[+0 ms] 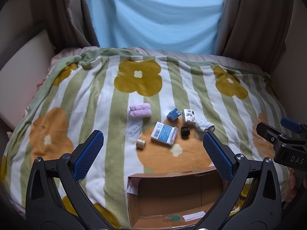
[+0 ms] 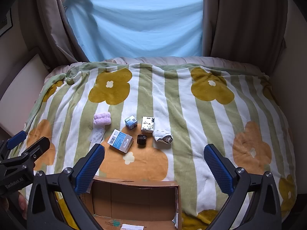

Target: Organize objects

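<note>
Both spread wide, grasping nothing: left gripper [image 1: 153, 149], right gripper [image 2: 154, 163]. Lying clustered on bed blanket [image 2: 191, 115] beyond empty cardboard box [image 2: 134, 197]: blue carton [image 2: 120, 140], black cap [image 2: 141, 139], socks [image 2: 162, 135]. Risking rolling or sinking into soft plush during pinching.

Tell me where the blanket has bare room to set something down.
Bare: right of the white sock toward the bed's right edge, left of the pink towel roll, and the far half of the blanket. Crowded: the cluster between roll and sock, ahead of the cardboard box.
</note>
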`<state>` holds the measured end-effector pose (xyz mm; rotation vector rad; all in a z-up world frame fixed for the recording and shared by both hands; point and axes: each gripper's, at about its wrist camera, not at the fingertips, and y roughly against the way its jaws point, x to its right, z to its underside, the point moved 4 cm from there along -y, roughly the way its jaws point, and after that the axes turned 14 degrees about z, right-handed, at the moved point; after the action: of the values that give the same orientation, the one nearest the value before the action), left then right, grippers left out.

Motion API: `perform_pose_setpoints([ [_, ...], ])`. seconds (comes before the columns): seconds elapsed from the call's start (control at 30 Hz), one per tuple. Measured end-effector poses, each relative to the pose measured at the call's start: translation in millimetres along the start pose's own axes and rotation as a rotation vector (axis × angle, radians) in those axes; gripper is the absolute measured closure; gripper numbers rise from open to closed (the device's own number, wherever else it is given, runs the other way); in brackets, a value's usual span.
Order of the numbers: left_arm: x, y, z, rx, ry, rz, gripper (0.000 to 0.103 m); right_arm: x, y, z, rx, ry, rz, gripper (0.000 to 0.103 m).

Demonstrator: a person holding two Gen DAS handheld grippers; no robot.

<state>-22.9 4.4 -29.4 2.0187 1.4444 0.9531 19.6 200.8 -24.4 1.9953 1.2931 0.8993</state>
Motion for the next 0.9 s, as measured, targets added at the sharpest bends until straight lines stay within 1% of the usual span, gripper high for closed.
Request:
perform_pose_setpoints([
  [0.5, -0.9, 1.7, 2.0, 0.002, 0.006, 0.008, 0.0, 0.4, 0.2, -0.8, 0.001, -0.002, 0.001, 0.001],
  [0.77, -1.9, 4.8, 11.6, 0.0, 0.013, 0.013, 0.0, -0.4, 0.4, -0.8, 0.0, -0.004, 0.0, 0.001],
  [0.9, -1.3, 5.2, 13.1, 0.0, 0.012, 0.014, 0.0, -1.3, 3.1, -2.2, 0.018, 0.018, 0.027, 0.001],
])
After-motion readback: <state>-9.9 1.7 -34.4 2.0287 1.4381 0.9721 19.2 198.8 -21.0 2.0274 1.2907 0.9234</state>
